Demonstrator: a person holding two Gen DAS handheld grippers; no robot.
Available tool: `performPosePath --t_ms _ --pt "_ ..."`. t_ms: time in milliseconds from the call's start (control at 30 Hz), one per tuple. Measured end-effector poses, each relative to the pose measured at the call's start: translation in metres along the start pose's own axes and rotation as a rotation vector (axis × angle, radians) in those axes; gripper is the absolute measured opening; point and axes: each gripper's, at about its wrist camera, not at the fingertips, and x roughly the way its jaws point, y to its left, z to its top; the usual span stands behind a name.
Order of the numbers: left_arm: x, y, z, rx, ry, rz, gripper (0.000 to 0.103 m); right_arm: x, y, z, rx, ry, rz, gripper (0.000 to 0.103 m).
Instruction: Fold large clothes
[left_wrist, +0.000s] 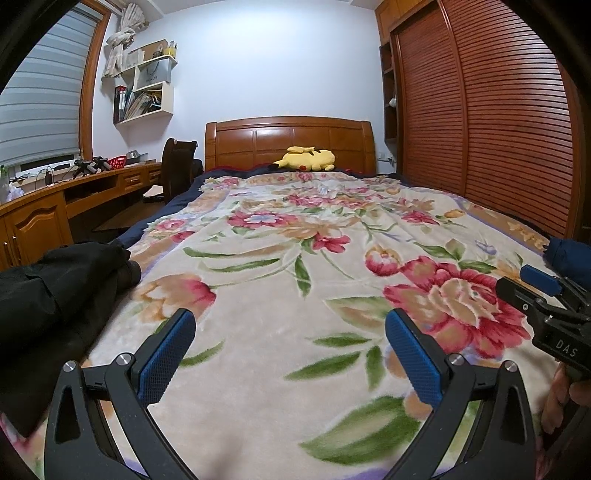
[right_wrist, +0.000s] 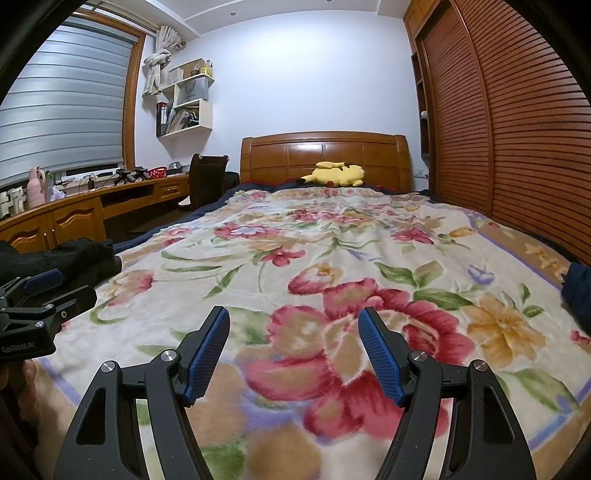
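A black garment (left_wrist: 44, 295) lies bunched at the left edge of the bed on the floral blanket (left_wrist: 295, 258); it also shows in the right wrist view (right_wrist: 74, 254). A dark blue garment (left_wrist: 570, 258) lies at the right edge of the bed and shows in the right wrist view too (right_wrist: 578, 291). My left gripper (left_wrist: 290, 325) is open and empty above the blanket, right of the black garment. My right gripper (right_wrist: 293, 325) is open and empty over the big red flower. Each gripper shows in the other's view, the right (left_wrist: 532, 286) and the left (right_wrist: 55, 288).
A yellow plush toy (left_wrist: 308, 159) lies by the wooden headboard (left_wrist: 288, 142). A slatted wardrobe (left_wrist: 480, 110) runs along the bed's right side. A wooden desk (left_wrist: 55, 199) and a dark chair (left_wrist: 177, 166) stand to the left, under wall shelves (left_wrist: 144, 92).
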Motion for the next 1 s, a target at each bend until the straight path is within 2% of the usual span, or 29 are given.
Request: performPosePath --t_ms 1000 --pt "-0.0026 -0.0014 0.0013 0.006 -0.019 0.001 0.103 0.0030 -0.0010 -0.0003 0.010 -0.004 -0.003 0.074"
